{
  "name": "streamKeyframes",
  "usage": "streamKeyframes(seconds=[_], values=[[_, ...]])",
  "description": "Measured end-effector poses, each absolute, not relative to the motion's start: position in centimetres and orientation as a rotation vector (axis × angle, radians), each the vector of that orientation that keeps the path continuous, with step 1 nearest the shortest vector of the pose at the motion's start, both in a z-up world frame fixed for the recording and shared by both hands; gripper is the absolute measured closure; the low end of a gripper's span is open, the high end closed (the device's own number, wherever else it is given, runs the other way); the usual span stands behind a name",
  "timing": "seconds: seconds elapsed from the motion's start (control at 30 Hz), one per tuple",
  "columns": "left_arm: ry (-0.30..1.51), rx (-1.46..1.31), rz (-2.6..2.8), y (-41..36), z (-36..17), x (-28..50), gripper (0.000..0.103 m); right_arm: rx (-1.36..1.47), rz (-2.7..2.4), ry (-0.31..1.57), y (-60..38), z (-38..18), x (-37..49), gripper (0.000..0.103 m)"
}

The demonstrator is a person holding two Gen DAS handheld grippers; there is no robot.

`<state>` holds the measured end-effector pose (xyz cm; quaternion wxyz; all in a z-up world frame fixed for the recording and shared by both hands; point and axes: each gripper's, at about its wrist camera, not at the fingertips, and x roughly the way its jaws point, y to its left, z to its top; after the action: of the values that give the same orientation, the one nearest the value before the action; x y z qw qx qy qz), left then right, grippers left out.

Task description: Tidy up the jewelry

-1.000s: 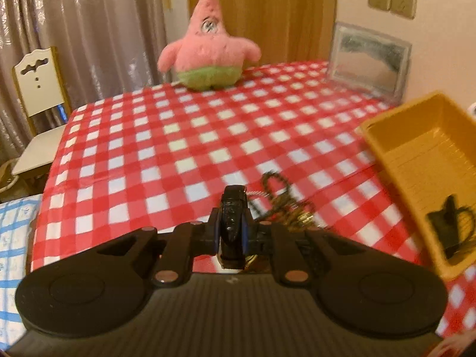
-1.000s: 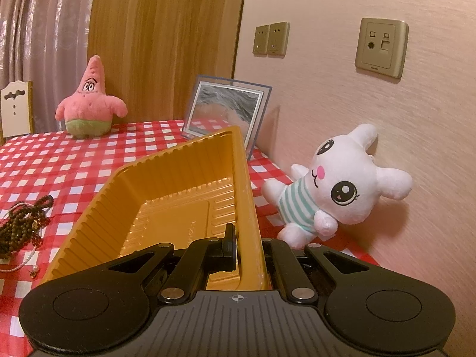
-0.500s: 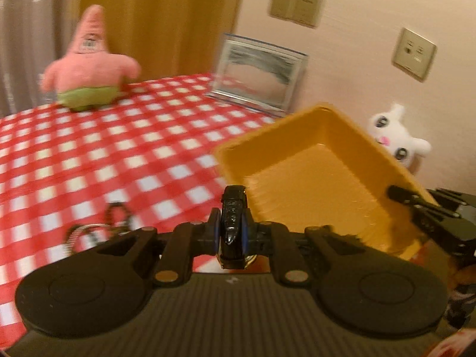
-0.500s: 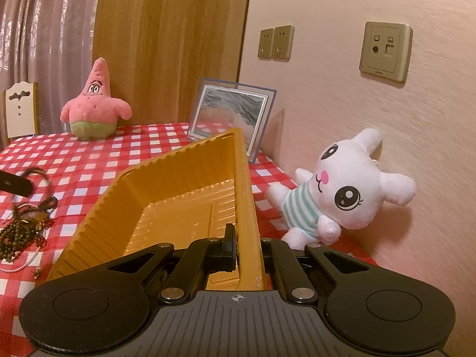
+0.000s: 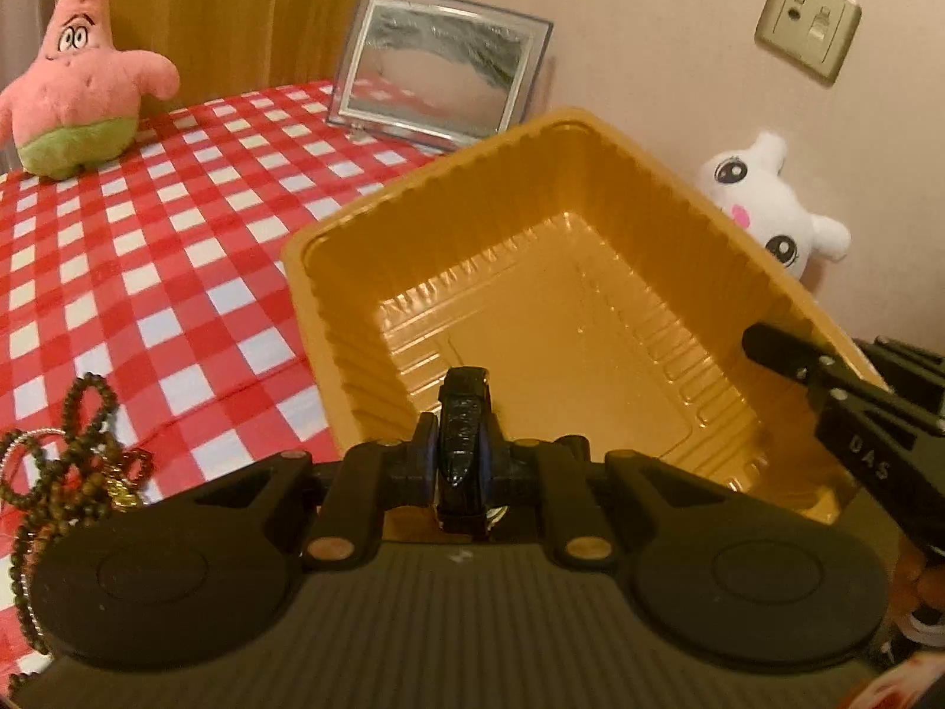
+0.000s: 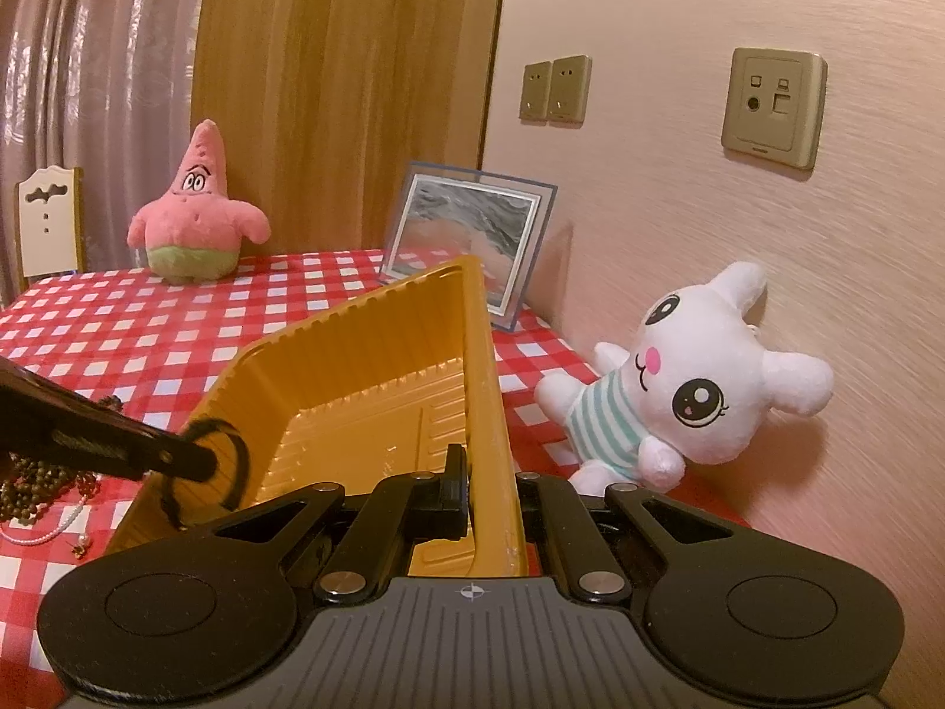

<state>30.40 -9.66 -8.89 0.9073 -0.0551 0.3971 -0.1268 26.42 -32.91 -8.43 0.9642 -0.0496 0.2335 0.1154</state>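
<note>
A black bracelet (image 5: 465,413) stands on edge between the pads of my left gripper (image 5: 463,461), which is shut on it. It hangs over the near left corner of the orange tray (image 5: 413,195). In the right wrist view the left gripper (image 6: 195,464) comes in from the left with the bracelet's loop (image 6: 236,455) at the tray's left wall (image 6: 331,354). My right gripper (image 6: 487,490) is shut on the tray's right wall and holds the tray tilted; its fingers (image 5: 791,354) also show in the left wrist view. The tray's floor is bare.
A heap of dark beaded strings (image 5: 71,472) and a pearl strand (image 6: 50,532) lie on the red checked cloth left of the tray. A pink star plush (image 6: 195,224), a picture frame (image 6: 466,242) and a white bunny plush (image 6: 691,378) stand along the wall. A white chair (image 6: 47,224) is behind the table.
My left gripper has swung right with the black bracelet, from above the bead heap to over the tray's near corner. The right gripper and the tilted tray have not moved.
</note>
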Motion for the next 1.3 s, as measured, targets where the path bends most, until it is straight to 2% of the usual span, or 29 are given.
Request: streamKeyframes(seconds=[0.23,0.53,0.93,1.3], values=[[0.803,-0.147,-0.252,-9.4,-8.0,30.2,0.087,-0.102,0.235,0.475,-32.8,-8.5,26.5,0.099],[0.756,-0.200,-0.116,-3.3,-5.6,26.0,0.087,-0.097,0.234,0.478,-32.9,-8.5,26.6,0.099],[0.823,-0.205,0.194,5.6,-7.5,18.8,0.087,-0.097,0.232,0.480,-32.9,-8.5,26.7,0.099],[0.836,-0.214,0.196,6.0,-8.3,16.7,0.087,-0.100,0.231,0.482,-32.8,-8.5,26.8,0.099]])
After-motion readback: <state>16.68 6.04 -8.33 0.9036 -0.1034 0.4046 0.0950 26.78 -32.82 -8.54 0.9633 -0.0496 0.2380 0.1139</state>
